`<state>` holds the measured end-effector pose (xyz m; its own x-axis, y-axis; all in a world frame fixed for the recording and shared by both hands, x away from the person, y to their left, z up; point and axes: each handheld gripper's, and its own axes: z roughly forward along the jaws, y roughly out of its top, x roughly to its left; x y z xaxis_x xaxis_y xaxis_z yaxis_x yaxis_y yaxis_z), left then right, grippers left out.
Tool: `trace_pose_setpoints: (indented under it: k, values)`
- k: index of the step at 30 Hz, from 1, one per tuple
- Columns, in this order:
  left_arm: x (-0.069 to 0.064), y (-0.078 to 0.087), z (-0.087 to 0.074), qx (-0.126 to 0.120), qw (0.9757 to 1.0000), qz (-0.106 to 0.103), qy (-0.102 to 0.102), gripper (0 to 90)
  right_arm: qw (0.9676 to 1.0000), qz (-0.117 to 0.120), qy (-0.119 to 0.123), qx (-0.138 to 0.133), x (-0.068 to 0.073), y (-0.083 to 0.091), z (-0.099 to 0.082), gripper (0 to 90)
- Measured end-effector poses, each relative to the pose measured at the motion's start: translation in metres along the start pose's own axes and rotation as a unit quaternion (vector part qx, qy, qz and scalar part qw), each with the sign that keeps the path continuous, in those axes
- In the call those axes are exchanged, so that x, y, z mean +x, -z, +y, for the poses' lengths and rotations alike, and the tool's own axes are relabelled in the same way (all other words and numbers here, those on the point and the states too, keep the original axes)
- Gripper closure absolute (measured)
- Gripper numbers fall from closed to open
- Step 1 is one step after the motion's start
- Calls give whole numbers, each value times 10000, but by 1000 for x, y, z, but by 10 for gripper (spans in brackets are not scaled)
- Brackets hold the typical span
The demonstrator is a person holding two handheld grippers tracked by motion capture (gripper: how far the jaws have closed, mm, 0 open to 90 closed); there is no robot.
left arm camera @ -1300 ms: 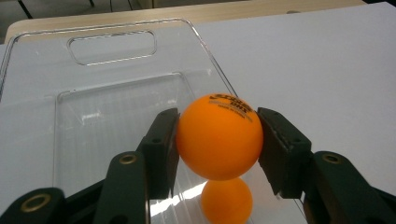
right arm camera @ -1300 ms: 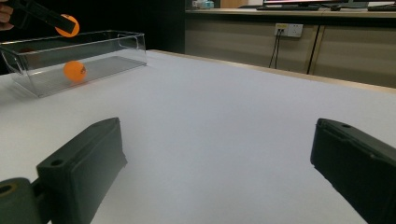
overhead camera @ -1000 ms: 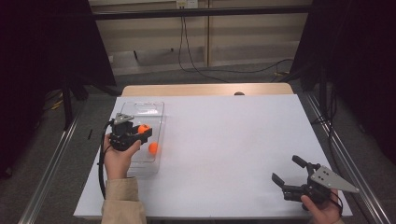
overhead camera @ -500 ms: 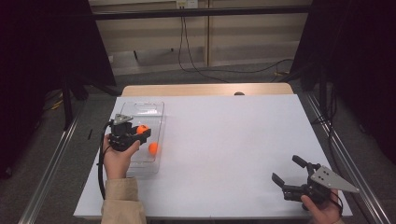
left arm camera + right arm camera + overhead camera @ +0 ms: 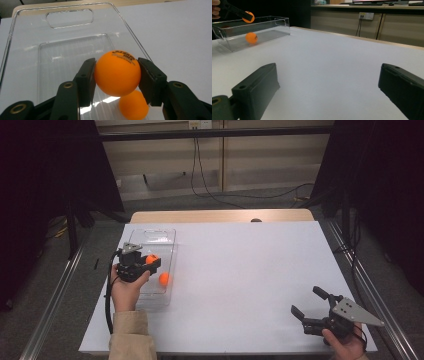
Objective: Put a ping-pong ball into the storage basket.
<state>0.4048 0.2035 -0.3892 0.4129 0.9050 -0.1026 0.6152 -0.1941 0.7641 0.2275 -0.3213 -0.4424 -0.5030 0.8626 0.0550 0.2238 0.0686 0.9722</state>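
Note:
A clear plastic bin (image 5: 167, 234) (image 5: 25, 50) (image 5: 269, 21) stands at the left of the white table. Above it my left gripper (image 5: 152, 261) (image 5: 117, 75) is shut on an orange ping-pong ball (image 5: 151, 259) (image 5: 117, 73) (image 5: 249, 17), its pads pressing the ball from both sides. A second orange ball (image 5: 164, 279) (image 5: 133, 106) (image 5: 251, 38) lies on the bin's floor below it. My right gripper (image 5: 309, 304) (image 5: 328, 90) rests open near the table's front right corner, nothing between its jaws.
The white table (image 5: 250, 265) stretches bare between the bin and the right gripper. A wooden strip (image 5: 220, 216) edges the far side. Metal rails (image 5: 60, 285) run along both sides of the table, and cables hang behind.

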Motion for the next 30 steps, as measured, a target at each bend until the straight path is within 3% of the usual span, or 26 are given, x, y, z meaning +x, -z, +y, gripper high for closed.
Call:
trace_pose_setpoints:
  k: [24,30]
  values:
    - [1,-3,-1,24,9999,123,32,506,10000,-27,13,5,-1,2,0,28]
    - [0,-2,-1,11,9999,147,20,458,10000,-13,28,-8,0,2,0,28]
